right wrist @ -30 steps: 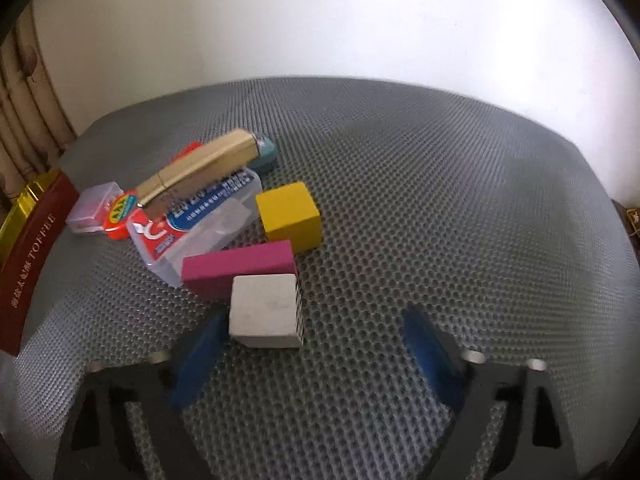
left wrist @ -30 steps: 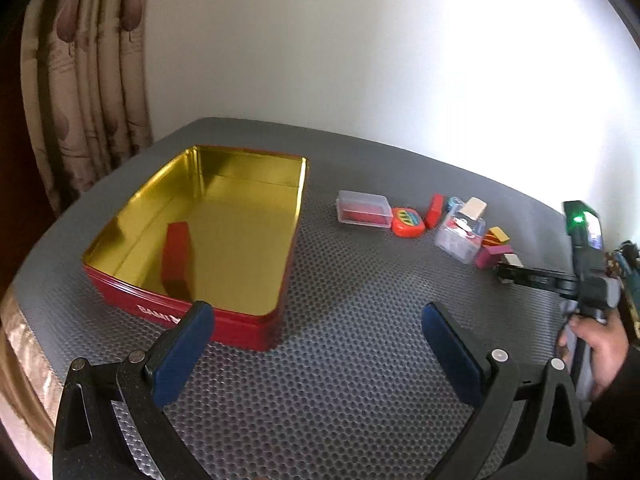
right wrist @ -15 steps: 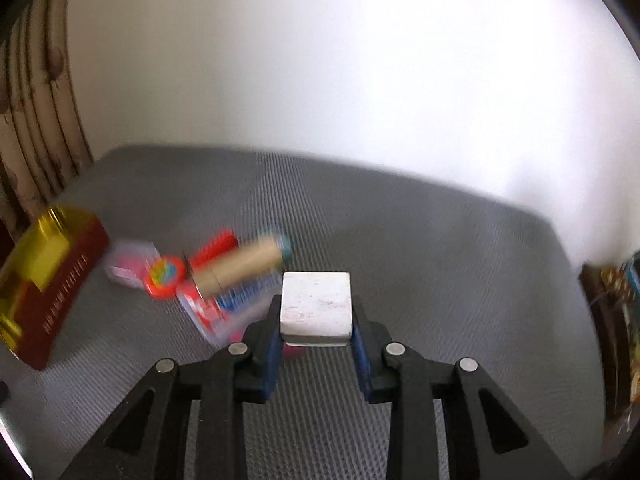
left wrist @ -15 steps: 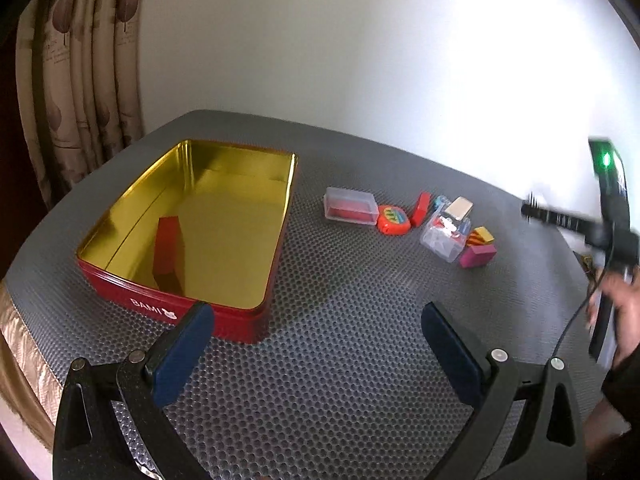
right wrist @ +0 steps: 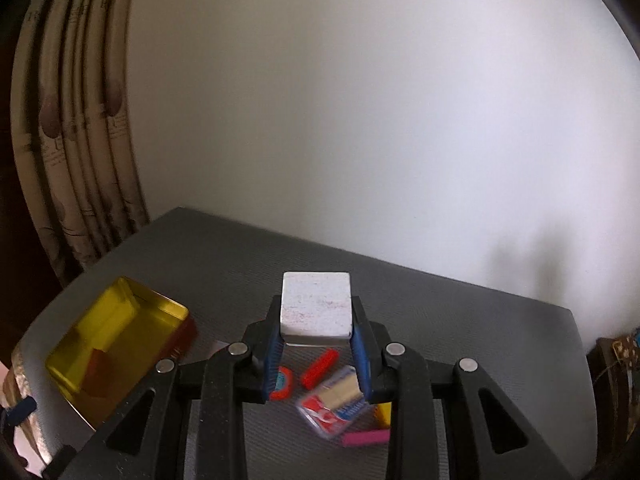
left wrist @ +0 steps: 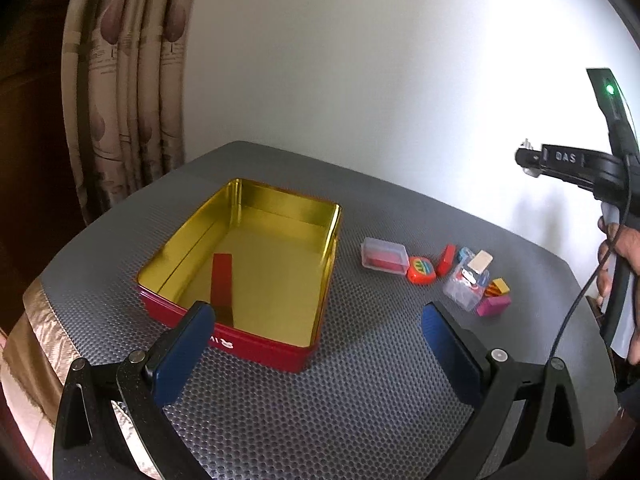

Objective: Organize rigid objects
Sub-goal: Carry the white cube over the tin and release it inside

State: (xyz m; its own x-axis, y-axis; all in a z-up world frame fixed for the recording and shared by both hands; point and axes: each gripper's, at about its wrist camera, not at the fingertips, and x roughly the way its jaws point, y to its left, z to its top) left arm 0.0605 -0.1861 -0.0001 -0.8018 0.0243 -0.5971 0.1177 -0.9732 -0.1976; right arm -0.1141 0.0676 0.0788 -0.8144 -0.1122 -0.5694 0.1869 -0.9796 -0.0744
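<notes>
Right gripper (right wrist: 316, 344) high above table (right wrist: 460, 320), blue pads pinching white block (right wrist: 316, 304) from both sides; block sits at fingertips, top face poking past them. Left gripper (left wrist: 316, 344) low over table's near edge, jaws spread wide, nothing between. Beyond it, red tin (left wrist: 256, 264) with gold inside, red block (left wrist: 221, 280) within. Farther right, small clutter: clear box (left wrist: 383, 258), pink block (left wrist: 494, 306).
</notes>
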